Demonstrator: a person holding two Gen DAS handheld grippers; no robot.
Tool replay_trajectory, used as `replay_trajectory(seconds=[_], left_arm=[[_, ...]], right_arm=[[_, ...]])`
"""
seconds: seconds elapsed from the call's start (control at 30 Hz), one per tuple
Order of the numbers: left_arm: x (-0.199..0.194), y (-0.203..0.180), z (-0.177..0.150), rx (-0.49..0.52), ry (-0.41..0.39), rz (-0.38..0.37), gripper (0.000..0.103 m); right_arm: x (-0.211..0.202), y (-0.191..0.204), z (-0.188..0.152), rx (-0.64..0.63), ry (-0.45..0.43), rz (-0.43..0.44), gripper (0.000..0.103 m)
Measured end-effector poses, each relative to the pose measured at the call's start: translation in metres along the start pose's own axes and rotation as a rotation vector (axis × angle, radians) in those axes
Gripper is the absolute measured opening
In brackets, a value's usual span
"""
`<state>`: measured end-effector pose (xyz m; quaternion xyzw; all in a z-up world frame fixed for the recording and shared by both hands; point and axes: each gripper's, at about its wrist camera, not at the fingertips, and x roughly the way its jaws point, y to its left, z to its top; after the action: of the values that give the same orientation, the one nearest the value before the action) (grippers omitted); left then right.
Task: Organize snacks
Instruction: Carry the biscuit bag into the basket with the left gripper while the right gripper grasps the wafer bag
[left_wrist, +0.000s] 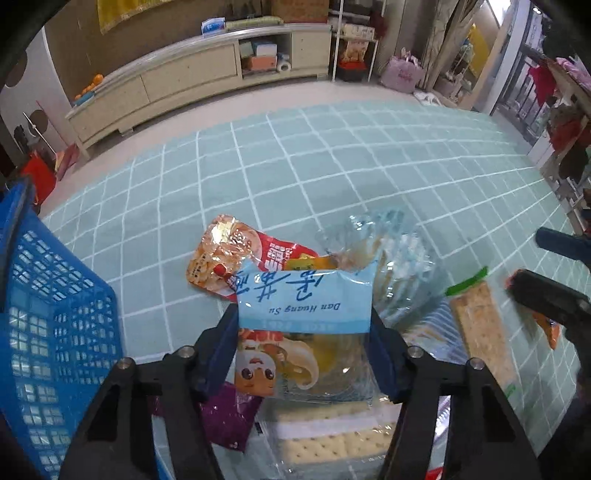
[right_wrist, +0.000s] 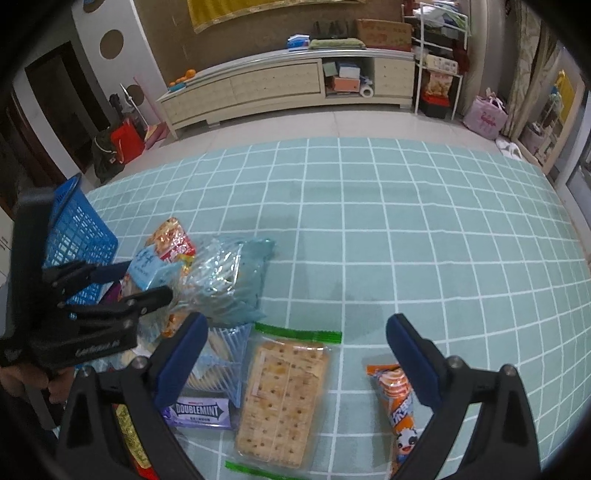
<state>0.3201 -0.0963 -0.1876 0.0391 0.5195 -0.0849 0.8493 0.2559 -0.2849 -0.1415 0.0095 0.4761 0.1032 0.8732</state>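
Left gripper (left_wrist: 304, 321) clamps a light-blue egg-yolk pastry packet (left_wrist: 304, 301) at lower centre of its view, lifted above the snack pile. Just left, the blue basket (left_wrist: 55, 314) fills the lower-left edge. Right gripper (right_wrist: 295, 354) stands wide open over a cracker pack (right_wrist: 282, 402), with an orange panda snack (right_wrist: 400, 410) touching its right finger. Beyond both, the teal grid mat (right_wrist: 406, 229) runs bare to the cabinet (right_wrist: 288, 85).

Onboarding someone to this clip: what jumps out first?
The left tongs grip a pale blue snack packet above the snack pile, with a blue basket at their left. The right tongs hang open over a cracker pack on the checked mat.
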Motion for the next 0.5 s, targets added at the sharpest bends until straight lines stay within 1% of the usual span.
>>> replay_trajectory(seconds=[0.17,0.33,0.4,0.43,0.5], left_arm=[[-0.040,-0.003,-0.007,-0.016,-0.097,0.033,0.061],[-0.093,0.002,-0.006,-0.050,-0.207,0.026,0.061],[-0.118,0.008,-0.006,-0.065,-0.249,0.031,0.061],[-0.127,0.010,-0.007,-0.073,-0.263,0.030,0.061],[-0.148,0.019,-0.007,-0.088,-0.297,0.034,0.061]], right_arm=[[0.000,0.008,0.004,-0.002,-0.003,0.016,0.099],[0.000,0.020,0.011,-0.001,0.004,0.052,0.099],[0.006,0.027,0.016,-0.006,0.031,0.077,0.098],[0.009,0.031,0.017,-0.009,0.044,0.085,0.096],[0.016,0.039,0.022,-0.022,0.063,0.086,0.094]])
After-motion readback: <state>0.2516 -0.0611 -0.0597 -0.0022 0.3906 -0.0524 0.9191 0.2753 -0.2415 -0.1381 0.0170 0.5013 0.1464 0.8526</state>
